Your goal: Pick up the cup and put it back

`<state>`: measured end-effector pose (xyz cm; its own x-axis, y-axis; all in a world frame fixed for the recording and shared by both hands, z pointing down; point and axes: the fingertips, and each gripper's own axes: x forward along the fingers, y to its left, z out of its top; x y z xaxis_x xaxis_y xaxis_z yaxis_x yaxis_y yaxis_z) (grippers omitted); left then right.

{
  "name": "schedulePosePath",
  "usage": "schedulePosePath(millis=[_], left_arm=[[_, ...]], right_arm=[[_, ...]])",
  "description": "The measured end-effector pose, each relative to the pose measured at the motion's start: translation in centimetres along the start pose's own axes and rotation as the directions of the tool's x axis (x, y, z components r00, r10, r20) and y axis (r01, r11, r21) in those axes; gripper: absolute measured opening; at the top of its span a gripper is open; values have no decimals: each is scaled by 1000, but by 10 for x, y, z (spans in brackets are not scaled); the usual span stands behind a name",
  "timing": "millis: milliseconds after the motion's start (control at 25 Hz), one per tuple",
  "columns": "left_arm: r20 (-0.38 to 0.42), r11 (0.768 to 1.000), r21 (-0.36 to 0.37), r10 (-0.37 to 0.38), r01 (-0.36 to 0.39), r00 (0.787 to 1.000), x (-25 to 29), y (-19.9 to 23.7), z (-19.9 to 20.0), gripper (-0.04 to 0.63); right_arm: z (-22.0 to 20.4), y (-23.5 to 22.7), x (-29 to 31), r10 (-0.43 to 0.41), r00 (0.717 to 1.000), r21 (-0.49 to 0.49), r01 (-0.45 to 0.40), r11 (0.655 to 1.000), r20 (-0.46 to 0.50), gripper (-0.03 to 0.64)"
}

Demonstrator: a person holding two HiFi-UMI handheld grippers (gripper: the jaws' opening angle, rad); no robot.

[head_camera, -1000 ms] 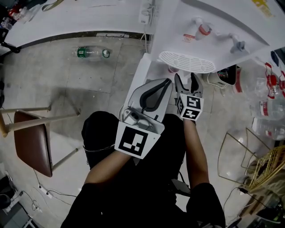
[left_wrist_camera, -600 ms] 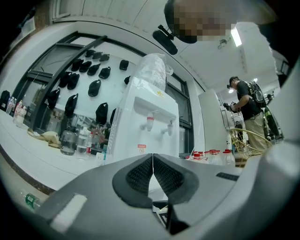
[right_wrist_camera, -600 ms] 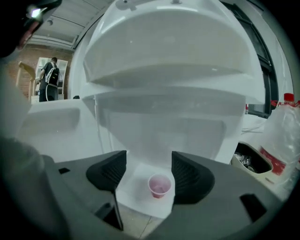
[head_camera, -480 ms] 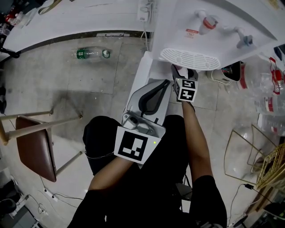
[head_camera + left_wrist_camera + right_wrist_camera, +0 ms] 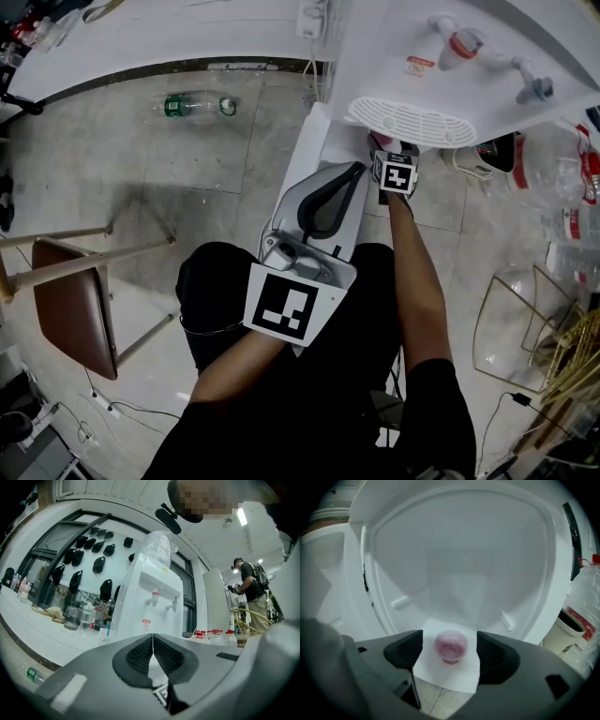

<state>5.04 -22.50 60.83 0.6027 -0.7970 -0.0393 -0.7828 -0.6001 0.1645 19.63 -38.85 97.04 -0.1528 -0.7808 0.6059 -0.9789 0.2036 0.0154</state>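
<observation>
A small clear plastic cup (image 5: pixel 451 646) with a pinkish bottom stands upright on a white sheet (image 5: pixel 454 677) in front of the white water dispenser (image 5: pixel 441 56). My right gripper (image 5: pixel 450 654) reaches in below the dispenser's drip tray (image 5: pixel 412 122). Its jaws are opening, one on each side of the cup, and neither pad touches it. In the head view only the right gripper's marker cube (image 5: pixel 396 176) shows clearly. My left gripper (image 5: pixel 353 171) hangs shut and empty beside it, pointing at the dispenser (image 5: pixel 150 597).
A green-labelled bottle (image 5: pixel 192 105) lies on the tiled floor by the long white counter (image 5: pixel 141 47). A brown chair (image 5: pixel 66 300) stands at the left. Plastic bottles (image 5: pixel 562 187) and a gold wire rack (image 5: pixel 525 328) crowd the right. A pale bucket (image 5: pixel 571 626) sits right of the dispenser.
My right gripper has moved forward toward the dispenser, and its jaws now sit under the drip tray. The left gripper has stayed where it was.
</observation>
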Motion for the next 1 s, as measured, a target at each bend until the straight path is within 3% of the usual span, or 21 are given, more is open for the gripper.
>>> schedulePosePath(millis=[800,1000], left_arm=[[-3,999,-24,-28,28,1000,-7,2,-2,8],[-1,999,-33,-26,26,1000,-8,4,-1,8]], right_arm=[[-37,-11,44,-44,987,-2,44,999,-157,348],[-36,-13,44,-62,987,-7,61,998,-151,333]])
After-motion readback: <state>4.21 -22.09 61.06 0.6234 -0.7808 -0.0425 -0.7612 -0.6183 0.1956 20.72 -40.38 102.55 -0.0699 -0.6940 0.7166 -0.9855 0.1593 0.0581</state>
